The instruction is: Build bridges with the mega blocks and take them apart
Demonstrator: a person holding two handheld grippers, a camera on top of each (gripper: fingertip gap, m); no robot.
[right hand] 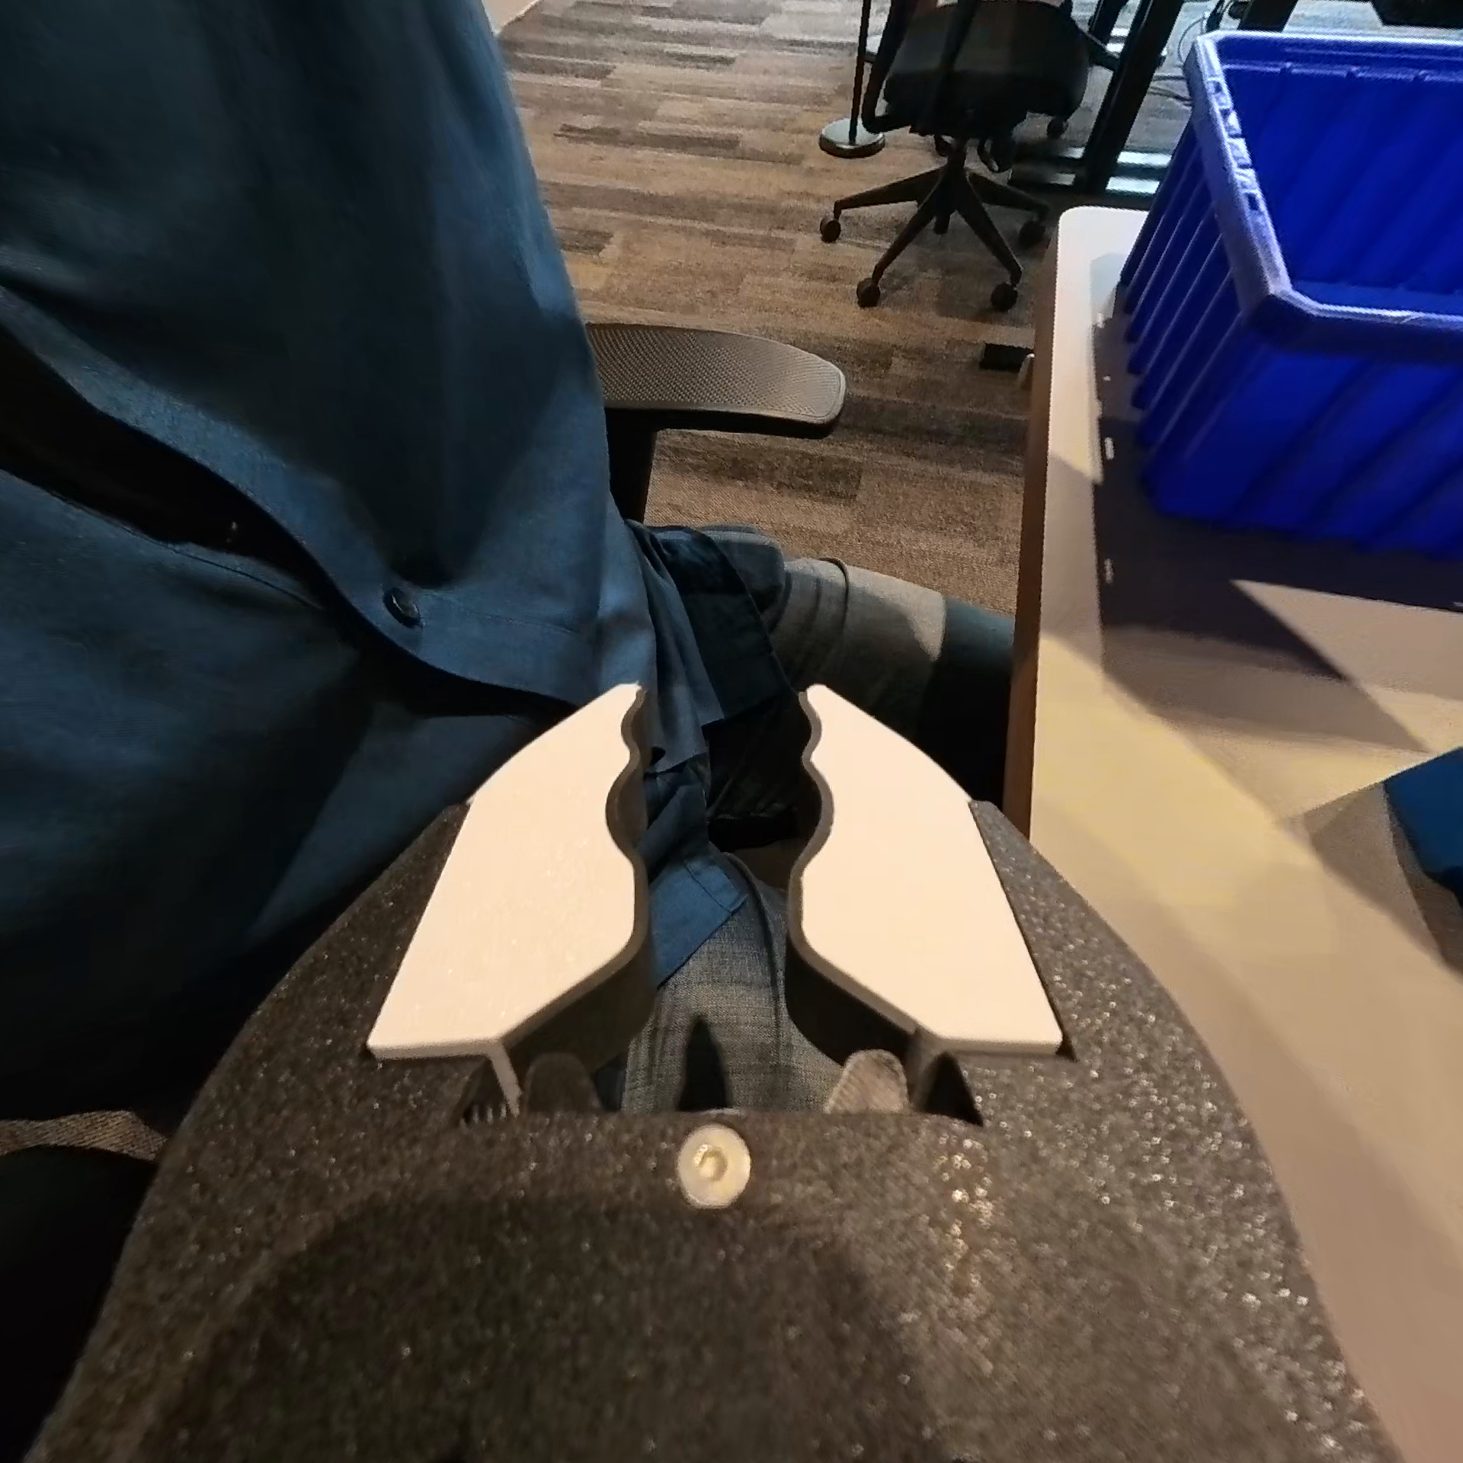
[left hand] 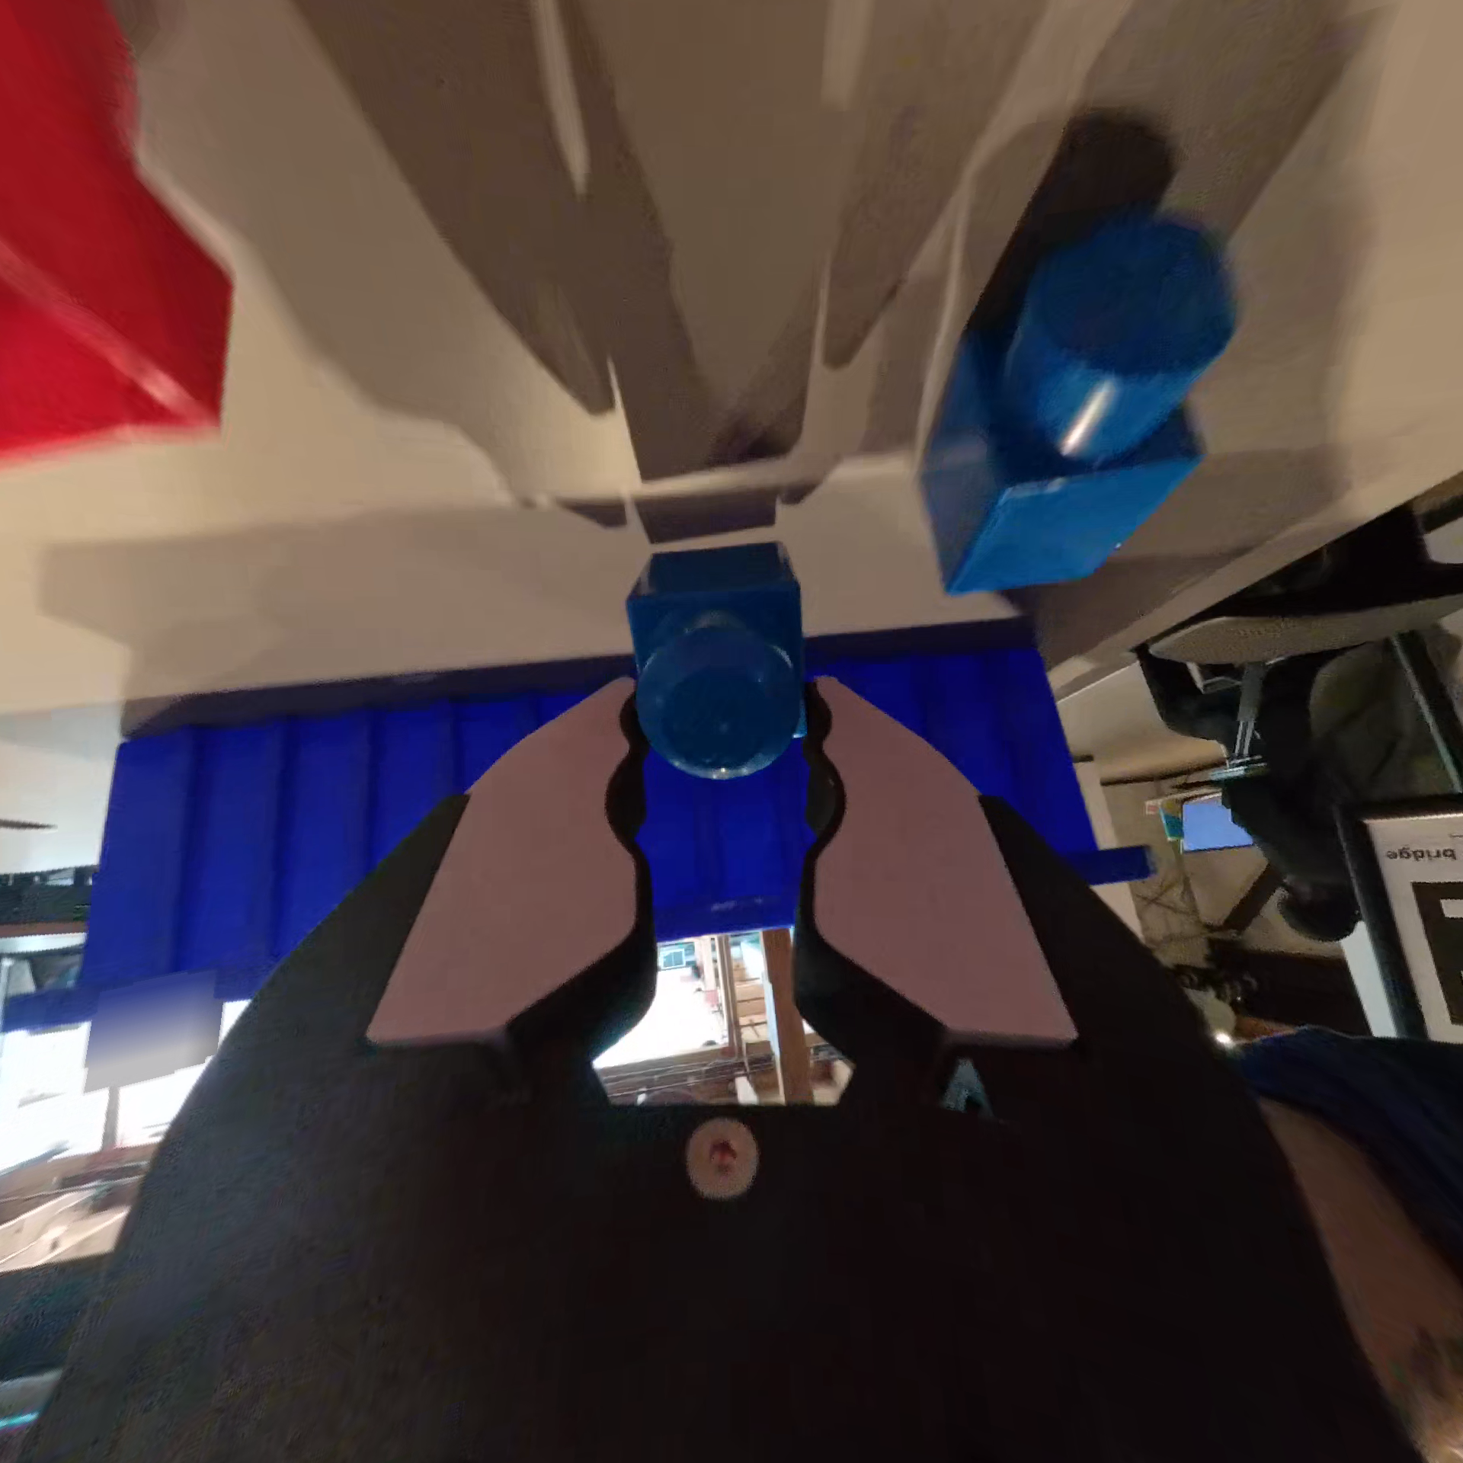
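The left wrist view is rolled upside down, with the pale table at the top. My left gripper is shut on a small blue one-stud block, stud towards the camera, close to the table surface. A second blue one-stud block, blurred, sits on the table to the upper right. A red block, blurred, is at the upper left. My right gripper is open and empty, off the table's edge and pointing at the person's lap.
A large blue bin stands on the table beyond the held block; it also shows in the right wrist view. A person's dark blue shirt, a chair armrest and an office chair are near. A blue object is cut off at the right edge. Left tips to right tips: about 35 centimetres.
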